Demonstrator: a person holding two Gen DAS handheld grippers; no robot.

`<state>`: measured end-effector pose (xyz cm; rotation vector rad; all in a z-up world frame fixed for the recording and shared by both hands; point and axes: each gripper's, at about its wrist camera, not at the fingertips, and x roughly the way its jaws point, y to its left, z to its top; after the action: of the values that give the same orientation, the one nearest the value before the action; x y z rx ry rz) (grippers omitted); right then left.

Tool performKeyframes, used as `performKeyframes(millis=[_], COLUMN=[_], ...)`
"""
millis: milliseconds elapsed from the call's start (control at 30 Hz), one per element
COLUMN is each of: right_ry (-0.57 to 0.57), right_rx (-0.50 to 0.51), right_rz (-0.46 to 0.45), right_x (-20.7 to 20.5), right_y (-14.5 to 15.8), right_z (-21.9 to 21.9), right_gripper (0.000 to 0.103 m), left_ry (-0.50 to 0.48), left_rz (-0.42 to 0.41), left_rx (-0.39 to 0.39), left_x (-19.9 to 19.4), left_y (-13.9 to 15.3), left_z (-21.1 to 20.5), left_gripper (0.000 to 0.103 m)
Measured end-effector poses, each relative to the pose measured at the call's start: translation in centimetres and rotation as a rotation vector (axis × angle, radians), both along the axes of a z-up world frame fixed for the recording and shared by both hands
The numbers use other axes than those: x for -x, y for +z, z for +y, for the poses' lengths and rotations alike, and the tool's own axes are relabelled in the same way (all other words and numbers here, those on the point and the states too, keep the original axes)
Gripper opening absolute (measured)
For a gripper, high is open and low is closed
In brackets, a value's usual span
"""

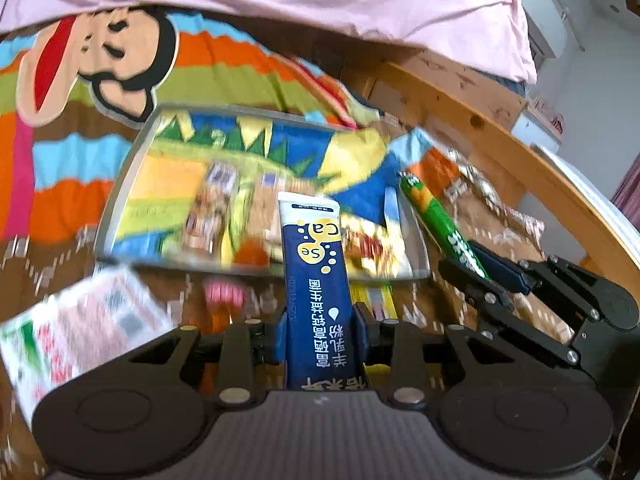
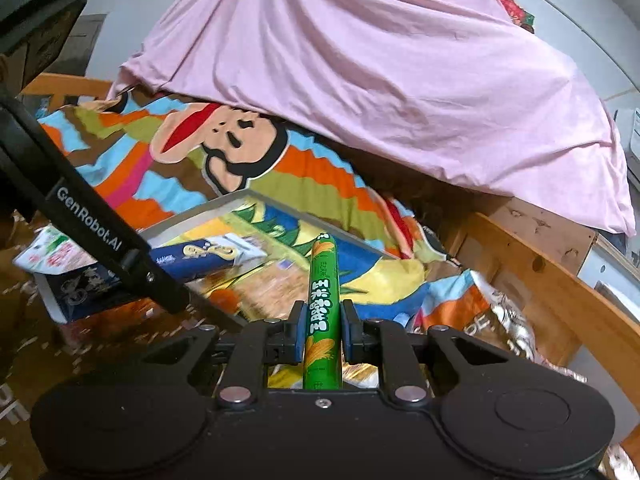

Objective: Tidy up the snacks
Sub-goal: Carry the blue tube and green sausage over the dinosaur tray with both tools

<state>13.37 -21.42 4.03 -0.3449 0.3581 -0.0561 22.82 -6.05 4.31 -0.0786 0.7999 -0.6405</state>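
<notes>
Left wrist view showed us the left gripper (image 1: 319, 330) clamped on a blue powder sachet (image 1: 316, 276), held above the near rim of the tray (image 1: 116, 204). We judged the carrying step underway; next, each snack needs lowering into the tray before release. Right wrist view alone showed the right gripper (image 2: 322, 330) squeezing the green sausage stick (image 2: 322, 304) over the tray, and the pink sheet (image 2: 380, 80) beyond.

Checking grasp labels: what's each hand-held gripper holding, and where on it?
Left hand-held gripper: blue stick sachet, clamped near its lower end. Right hand-held gripper: green sausage stick, clamped around mid-length.
</notes>
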Motion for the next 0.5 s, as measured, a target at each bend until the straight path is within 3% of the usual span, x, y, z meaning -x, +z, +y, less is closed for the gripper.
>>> performKeyframes(millis=[267,500], right_ry=[-0.057,-0.123], right_rx=[-0.054,-0.134], right_rz=[-0.011,0.036], right_x=[-7.7,-12.4], right_y=[-0.5,-2.4], right_z=[-3.1,-5.4], right_gripper=[0.018,0.018], left_ry=[-0.007,0.096], left_rz=[-0.097,-0.113], left_rx=[-0.03,0.004], left_x=[-7.2,-13.2], left_y=[0.1,-1.3], left_z=[-3.6,-7.1], left_gripper=[0.035,0.035])
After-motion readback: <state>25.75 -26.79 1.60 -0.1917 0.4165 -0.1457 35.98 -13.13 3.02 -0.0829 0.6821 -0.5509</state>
